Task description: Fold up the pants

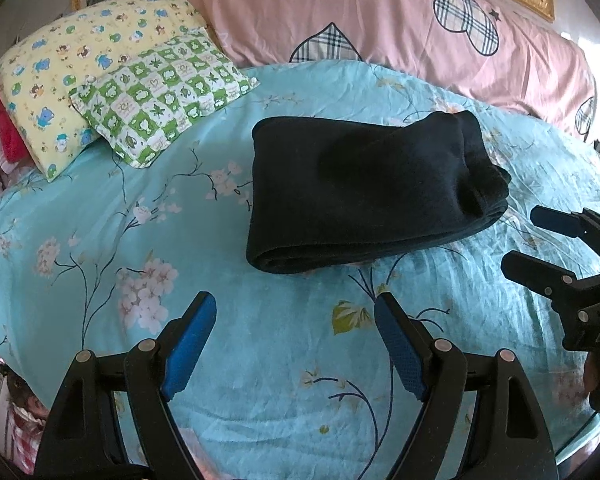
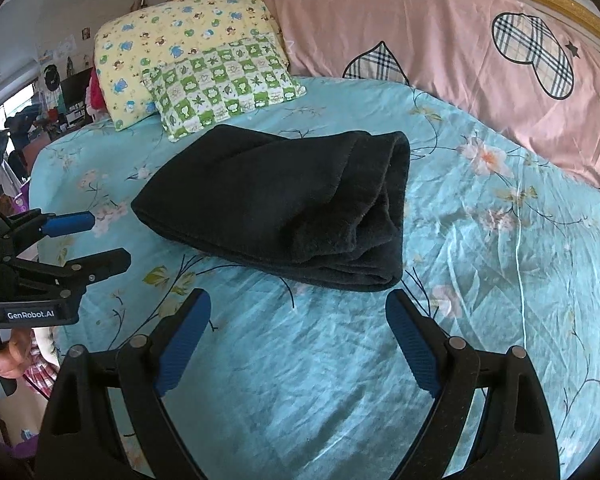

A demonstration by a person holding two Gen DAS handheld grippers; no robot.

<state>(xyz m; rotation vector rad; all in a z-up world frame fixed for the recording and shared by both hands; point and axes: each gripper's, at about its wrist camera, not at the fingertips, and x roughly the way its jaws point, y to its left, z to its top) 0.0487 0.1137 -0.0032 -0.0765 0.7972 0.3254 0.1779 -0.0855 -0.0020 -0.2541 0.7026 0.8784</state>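
Dark navy pants (image 1: 364,192) lie folded into a thick rectangular stack on the turquoise floral bedspread (image 1: 260,360); the same pants (image 2: 284,208) fill the middle of the right wrist view. My left gripper (image 1: 294,304) hovers open over the bedspread just short of the stack's near edge, nothing between its blue pads. My right gripper (image 2: 298,300) is open too, its fingertips close to the front edge of the pants without touching. Each gripper shows in the other's view: the right gripper (image 1: 524,236) at the right edge, the left gripper (image 2: 108,238) at the left edge.
Two patterned pillows, a yellow pillow (image 1: 72,68) and a green checked pillow (image 1: 160,96), lie at the back left of the bed. A pink quilt (image 1: 380,12) with plaid hearts runs along the headboard. A person's hand (image 2: 10,358) holds the left gripper's handle.
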